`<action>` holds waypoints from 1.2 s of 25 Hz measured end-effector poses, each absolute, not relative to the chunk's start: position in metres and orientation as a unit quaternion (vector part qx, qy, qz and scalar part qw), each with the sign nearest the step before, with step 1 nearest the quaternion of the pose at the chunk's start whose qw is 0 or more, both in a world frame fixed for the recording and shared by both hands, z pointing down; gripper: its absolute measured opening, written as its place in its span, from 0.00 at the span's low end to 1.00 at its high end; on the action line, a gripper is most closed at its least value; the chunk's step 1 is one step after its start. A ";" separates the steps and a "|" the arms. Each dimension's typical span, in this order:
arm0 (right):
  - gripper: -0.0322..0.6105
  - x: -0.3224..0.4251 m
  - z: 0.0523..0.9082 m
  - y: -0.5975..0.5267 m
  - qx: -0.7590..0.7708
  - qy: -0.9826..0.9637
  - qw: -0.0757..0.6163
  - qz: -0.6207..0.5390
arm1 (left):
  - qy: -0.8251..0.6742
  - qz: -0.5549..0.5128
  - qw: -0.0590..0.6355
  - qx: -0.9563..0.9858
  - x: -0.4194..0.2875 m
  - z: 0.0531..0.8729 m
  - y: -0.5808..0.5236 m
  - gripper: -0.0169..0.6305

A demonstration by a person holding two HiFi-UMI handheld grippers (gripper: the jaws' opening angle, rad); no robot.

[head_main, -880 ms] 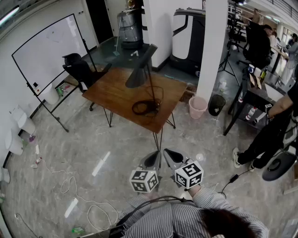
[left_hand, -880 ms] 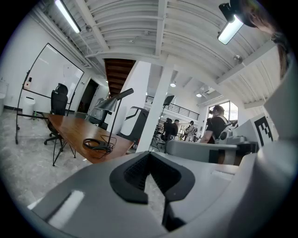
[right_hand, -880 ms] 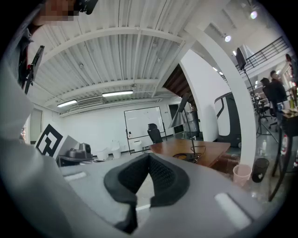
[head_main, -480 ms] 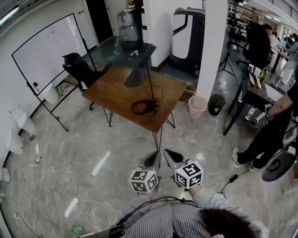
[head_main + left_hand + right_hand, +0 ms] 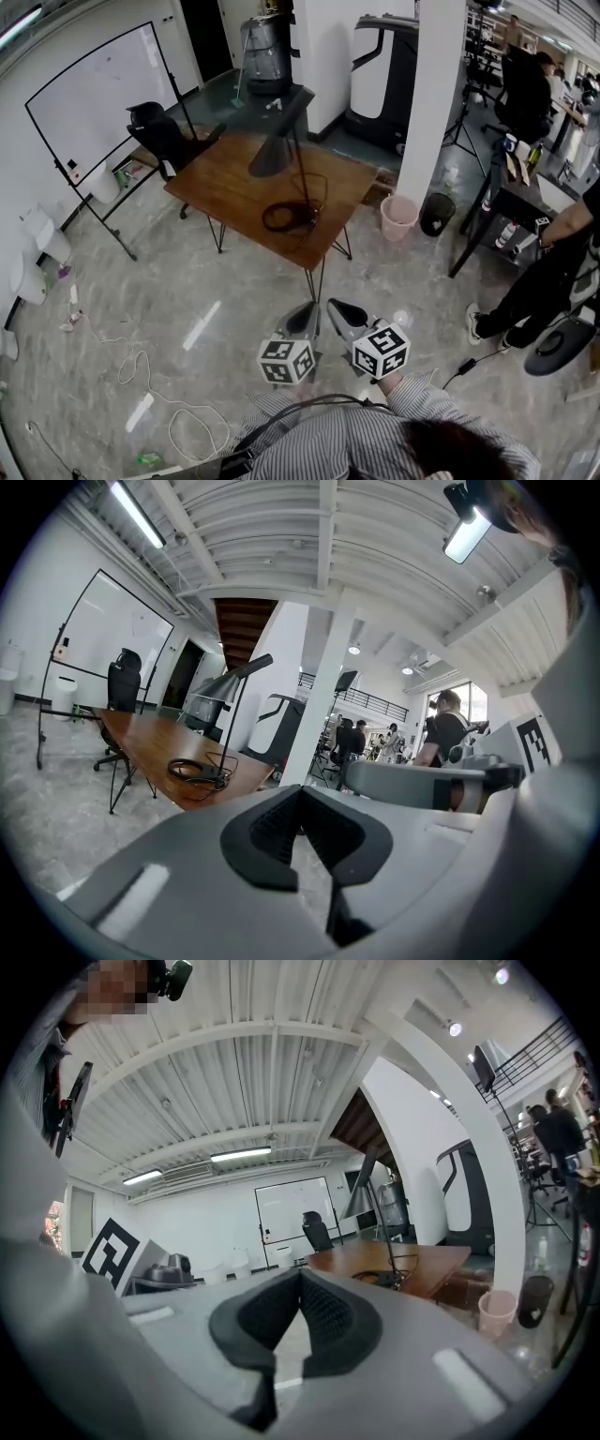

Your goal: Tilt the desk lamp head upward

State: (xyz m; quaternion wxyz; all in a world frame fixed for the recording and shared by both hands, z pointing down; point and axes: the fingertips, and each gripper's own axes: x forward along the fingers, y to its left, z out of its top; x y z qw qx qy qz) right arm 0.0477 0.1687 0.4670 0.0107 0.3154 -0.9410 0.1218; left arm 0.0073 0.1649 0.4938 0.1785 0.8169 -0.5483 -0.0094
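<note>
2 grippers are held side by side, well apart from the wooden table (image 5: 220, 187). Left gripper (image 5: 302, 324) and right gripper (image 5: 339, 313): jaws shut, nothing gripped. Desk lamp (image 5: 270, 152) is seen standing on the table, head angled downward, untouched.

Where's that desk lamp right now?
In the head view the desk lamp stands on the wooden table, upper middle, left of the pink bin and right of the whiteboard.

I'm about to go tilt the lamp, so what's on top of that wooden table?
A black desk lamp stands on the wooden table, its cable coiled by its foot. Nothing else shows. In the head view the shade covers a patch of tabletop behind it.
</note>
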 end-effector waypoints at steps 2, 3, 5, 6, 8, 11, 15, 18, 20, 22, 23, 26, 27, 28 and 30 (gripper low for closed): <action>0.05 0.053 0.469 0.161 0.315 -0.941 0.011 0.124 | -0.548 -0.016 0.178 0.817 0.012 0.494 0.158 0.04; 0.05 0.055 0.469 0.156 0.314 -0.941 0.012 0.123 | -0.549 -0.018 0.178 0.816 0.014 0.494 0.155 0.04; 0.05 0.058 0.473 0.148 0.312 -0.942 0.019 0.120 | -0.551 -0.022 0.181 0.814 0.017 0.497 0.147 0.04; 0.05 0.059 0.475 0.145 0.312 -0.943 0.023 0.119 | -0.552 -0.023 0.184 0.813 0.018 0.499 0.144 0.04; 0.05 0.059 0.479 0.137 0.312 -0.943 0.028 0.116 | -0.555 -0.025 0.189 0.810 0.015 0.503 0.136 0.04; 0.05 0.056 0.482 0.120 0.313 -0.943 0.031 0.109 | -0.555 -0.026 0.194 0.808 0.010 0.510 0.121 0.04; 0.05 0.047 0.490 0.086 0.318 -0.941 0.036 0.111 | -0.552 -0.023 0.196 0.810 -0.001 0.517 0.086 0.04; 0.05 0.038 0.490 0.053 0.323 -0.940 0.038 0.104 | -0.550 -0.025 0.195 0.812 -0.013 0.517 0.049 0.04; 0.05 0.031 0.486 0.026 0.328 -0.939 0.036 0.098 | -0.547 -0.025 0.193 0.814 -0.021 0.514 0.022 0.04; 0.05 0.023 0.481 -0.003 0.335 -0.937 0.034 0.094 | -0.542 -0.025 0.190 0.818 -0.029 0.509 -0.005 0.04; 0.05 0.019 0.479 -0.017 0.338 -0.936 0.034 0.092 | -0.539 -0.022 0.188 0.821 -0.033 0.508 -0.018 0.04; 0.05 0.002 0.475 -0.060 0.344 -0.934 0.035 0.089 | -0.529 -0.007 0.176 0.830 -0.048 0.504 -0.061 0.04; 0.05 -0.004 0.474 -0.073 0.346 -0.933 0.036 0.088 | -0.526 -0.003 0.172 0.833 -0.055 0.502 -0.075 0.04; 0.05 -0.010 0.473 -0.085 0.348 -0.933 0.037 0.087 | -0.524 -0.001 0.169 0.835 -0.061 0.500 -0.089 0.04; 0.05 -0.017 0.472 -0.109 0.355 -0.930 0.035 0.086 | -0.516 0.002 0.164 0.841 -0.069 0.499 -0.114 0.04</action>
